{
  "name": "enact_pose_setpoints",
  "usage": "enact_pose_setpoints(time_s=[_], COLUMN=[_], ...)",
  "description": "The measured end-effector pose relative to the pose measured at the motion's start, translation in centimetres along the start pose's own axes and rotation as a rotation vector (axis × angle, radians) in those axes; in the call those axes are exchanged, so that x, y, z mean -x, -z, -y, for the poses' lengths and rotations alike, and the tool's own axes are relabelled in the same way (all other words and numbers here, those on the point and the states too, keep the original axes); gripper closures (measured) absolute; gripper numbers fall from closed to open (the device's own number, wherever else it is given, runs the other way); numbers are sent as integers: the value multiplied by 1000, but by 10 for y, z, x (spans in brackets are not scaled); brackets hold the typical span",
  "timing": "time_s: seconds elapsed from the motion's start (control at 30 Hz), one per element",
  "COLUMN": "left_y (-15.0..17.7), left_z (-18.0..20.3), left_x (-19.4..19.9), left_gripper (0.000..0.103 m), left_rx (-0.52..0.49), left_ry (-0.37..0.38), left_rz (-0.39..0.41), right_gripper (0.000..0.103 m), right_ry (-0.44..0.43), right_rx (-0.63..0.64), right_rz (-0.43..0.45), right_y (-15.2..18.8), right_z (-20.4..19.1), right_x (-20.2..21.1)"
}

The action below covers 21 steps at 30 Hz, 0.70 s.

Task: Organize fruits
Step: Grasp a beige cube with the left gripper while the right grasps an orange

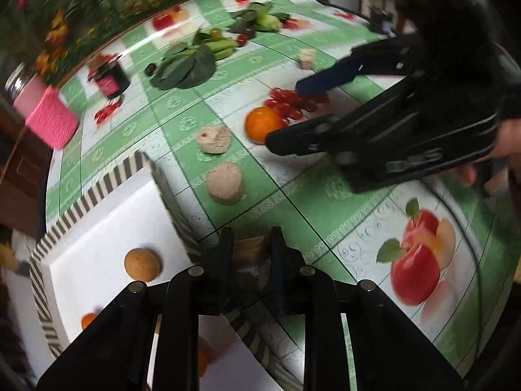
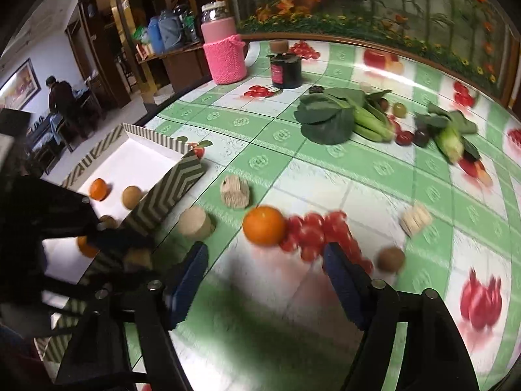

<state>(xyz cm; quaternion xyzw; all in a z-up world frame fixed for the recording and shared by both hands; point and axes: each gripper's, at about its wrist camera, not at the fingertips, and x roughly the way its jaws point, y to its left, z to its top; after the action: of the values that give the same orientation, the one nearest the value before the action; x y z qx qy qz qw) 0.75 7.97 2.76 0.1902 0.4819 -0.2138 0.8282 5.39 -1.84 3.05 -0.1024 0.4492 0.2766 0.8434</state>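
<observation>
Left wrist view: left gripper (image 1: 250, 257) sits right at the corner of the striped box (image 1: 97, 192), jaws clenched on the box's brown corner wall. Prob. held so the box stays put while fruit goes in. Inside the box: a brown kiwi-like fruit (image 1: 142, 264) and a bit of an orange one at the lower edge. Out on the tablecloth (image 1: 293, 195), an orange (image 1: 262, 124) lies touching the printed cherries. Right gripper (image 1: 289, 114) reaches in from the right w/ the orange between its fingertips, not gripped yet. Two beige wooden rounds (image 1: 224, 182) sit betw. box and orange; not fruit, so likely left alone.

Right wrist view: right gripper (image 2: 265, 260) has jaws apart, nothing in them, aimed at the orange (image 2: 264, 229) just ahead. Blurred, so exact gap is hard to judge. A loose kiwi (image 2: 390, 258) lies just right of the right finger. Box (image 2: 130, 159) at left holds an orange fruit (image 2: 98, 189) and a kiwi (image 2: 132, 197), w/ the left gripper dark over its near corner. Greens (image 2: 329, 117) and pink cozy jar (image 2: 226, 55) stay far back, apart from the sorting.
</observation>
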Motion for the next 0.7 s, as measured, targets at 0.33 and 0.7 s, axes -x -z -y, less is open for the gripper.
enact_pose_setpoints(time_s=[0.33, 0.7], left_y=[4, 28], left_z=[-12, -4], left_x=[23, 56], left_gripper=[84, 84], left_rx=[122, 172], left_ry=[56, 83], left_rz=[86, 137], right_gripper=[71, 71], right_ry=[0, -32], right_rx=[-27, -72], right_rz=[11, 109], right_y=[12, 42], right_z=[3, -14], right_x=[2, 62])
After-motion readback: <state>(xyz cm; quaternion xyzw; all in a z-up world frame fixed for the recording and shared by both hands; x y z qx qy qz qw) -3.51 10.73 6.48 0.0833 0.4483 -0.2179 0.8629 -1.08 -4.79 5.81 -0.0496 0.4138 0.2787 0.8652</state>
